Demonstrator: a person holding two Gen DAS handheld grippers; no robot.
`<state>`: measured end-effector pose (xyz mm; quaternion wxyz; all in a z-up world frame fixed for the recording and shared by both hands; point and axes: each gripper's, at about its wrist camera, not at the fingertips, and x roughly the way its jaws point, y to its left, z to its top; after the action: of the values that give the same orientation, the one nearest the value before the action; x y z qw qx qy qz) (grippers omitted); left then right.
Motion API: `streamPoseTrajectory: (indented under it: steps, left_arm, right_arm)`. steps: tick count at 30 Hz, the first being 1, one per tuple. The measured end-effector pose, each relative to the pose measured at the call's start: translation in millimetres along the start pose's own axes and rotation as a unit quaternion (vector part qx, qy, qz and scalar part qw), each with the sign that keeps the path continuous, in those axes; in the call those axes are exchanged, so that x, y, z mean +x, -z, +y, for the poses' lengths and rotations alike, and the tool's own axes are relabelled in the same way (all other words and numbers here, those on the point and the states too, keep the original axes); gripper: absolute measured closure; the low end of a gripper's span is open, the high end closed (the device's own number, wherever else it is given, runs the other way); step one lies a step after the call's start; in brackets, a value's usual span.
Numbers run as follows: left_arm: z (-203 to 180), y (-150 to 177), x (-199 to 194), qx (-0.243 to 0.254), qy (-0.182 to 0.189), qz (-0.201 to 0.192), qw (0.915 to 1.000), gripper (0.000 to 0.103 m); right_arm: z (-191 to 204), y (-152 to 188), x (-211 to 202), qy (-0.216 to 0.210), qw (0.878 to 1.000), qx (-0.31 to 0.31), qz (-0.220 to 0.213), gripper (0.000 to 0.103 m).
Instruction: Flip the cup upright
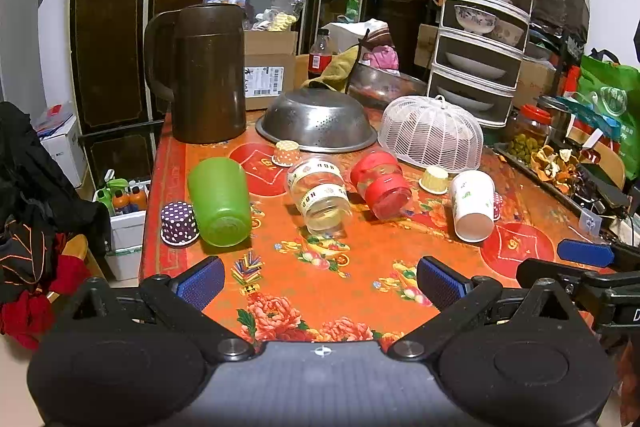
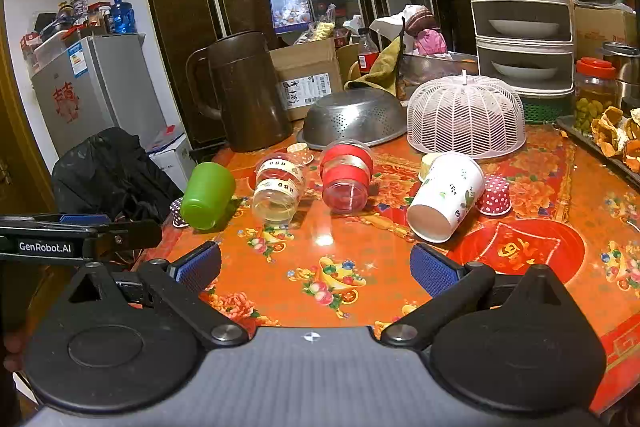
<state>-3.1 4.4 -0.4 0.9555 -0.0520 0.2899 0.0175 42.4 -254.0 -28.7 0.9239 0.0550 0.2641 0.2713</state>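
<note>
Four cups lie tipped mid-table: green cup, paper cup, clear cup, red cup. Probably light and slippery; the paper cup would crush, so grasp sidewalls gently. Left gripper and right gripper stand open, empty.

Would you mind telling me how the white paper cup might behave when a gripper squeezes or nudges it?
The white paper cup looks thin-walled, so it probably dents under firm squeezing. Lying on its side on the glossy tablecloth, it would likely roll in a curve. It appears empty, hence light.
</note>
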Motion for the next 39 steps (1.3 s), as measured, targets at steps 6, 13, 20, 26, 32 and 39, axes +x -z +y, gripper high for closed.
streamPoseTrajectory:
  steps: [6, 13, 20, 26, 32, 39]
  left_arm:
    - [-0.6, -0.1, 1.2, 0.0, 0.001, 0.002, 1.0, 0.0]
    - [-0.7, 0.4, 4.7, -0.001, -0.001, 0.006, 1.0, 0.0]
    - [-0.4, 0.5, 7.2, -0.002, 0.001, 0.009, 1.0, 0.0]
    - [-0.9, -0.3, 10.6, -0.002, -0.001, 0.013, 0.9999, 0.0]
    - [-2.5, -1.4, 12.7, -0.001, 0.0, 0.015, 0.9999, 0.0]
    - [-3.1, -1.3, 16.4, 0.0, 0.001, 0.02, 0.9998, 0.0]
  right_arm:
    - [-0.2, 0.3, -0.3, -0.001, 1.0, 0.0, 0.001, 0.001]
    - [-1.3, 0.6, 1.4, -0.001, 1.0, -0.002, 0.005, 0.001]
    - [-2.2, 0.5, 3.3, -0.003, 1.0, -0.001, 0.007, 0.001]
    - [-2.5, 1.2, 5.6, -0.004, 1.0, -0.001, 0.009, 0.001]
    - [-5.2, 2.4, 8.7, -0.006, 1.0, 0.001, 0.014, 0.001]
    - [-6.3, 2.4, 8.9, -0.006, 1.0, 0.003, 0.015, 0.001]
